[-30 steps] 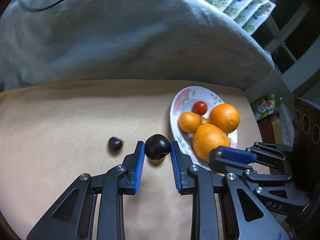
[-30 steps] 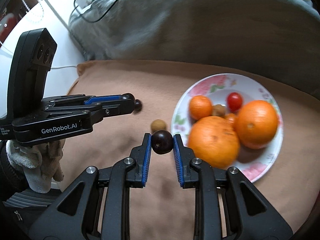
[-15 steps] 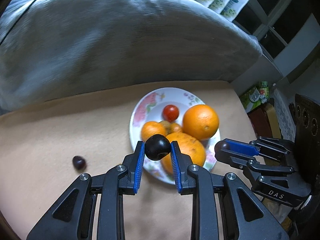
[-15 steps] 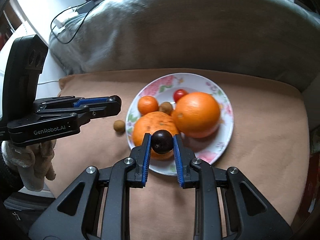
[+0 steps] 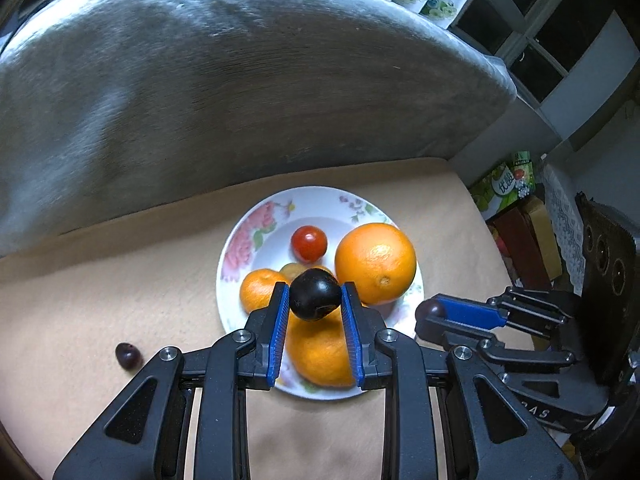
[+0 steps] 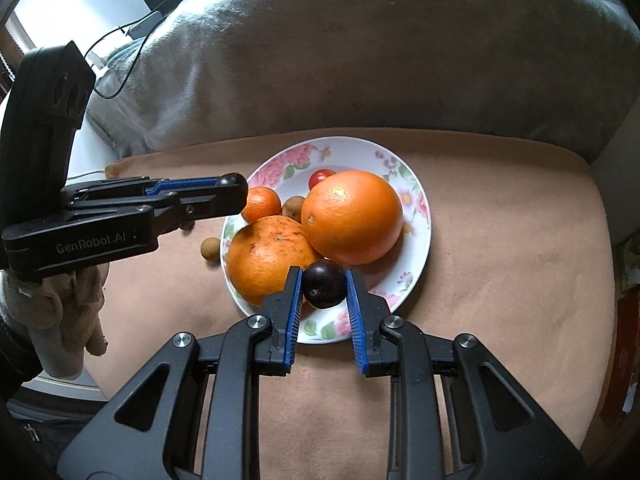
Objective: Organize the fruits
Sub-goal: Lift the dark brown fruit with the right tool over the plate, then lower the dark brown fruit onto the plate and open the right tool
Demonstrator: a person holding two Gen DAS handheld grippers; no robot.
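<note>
A dark plum [image 5: 315, 295] sat clamped between the blue pads of the left tool [image 5: 315, 300], held above the floral plate [image 5: 256, 236]. A second dark plum [image 6: 324, 290] was pinched the same way in the right tool [image 6: 323, 292], over the plate's near rim. On the plate lay 2 large oranges [image 6: 352, 216], a small mandarin [image 6: 262, 204], a cherry tomato [image 5: 308, 243] and a brownish longan [image 6: 293, 207]. Another longan [image 6: 211, 249] rested just beside the plate on the tan cushion [image 6: 500, 280]. A small dark fruit [image 5: 129, 356] lay well apart on the left. A grey backrest [image 5: 240, 100] rose behind.
</note>
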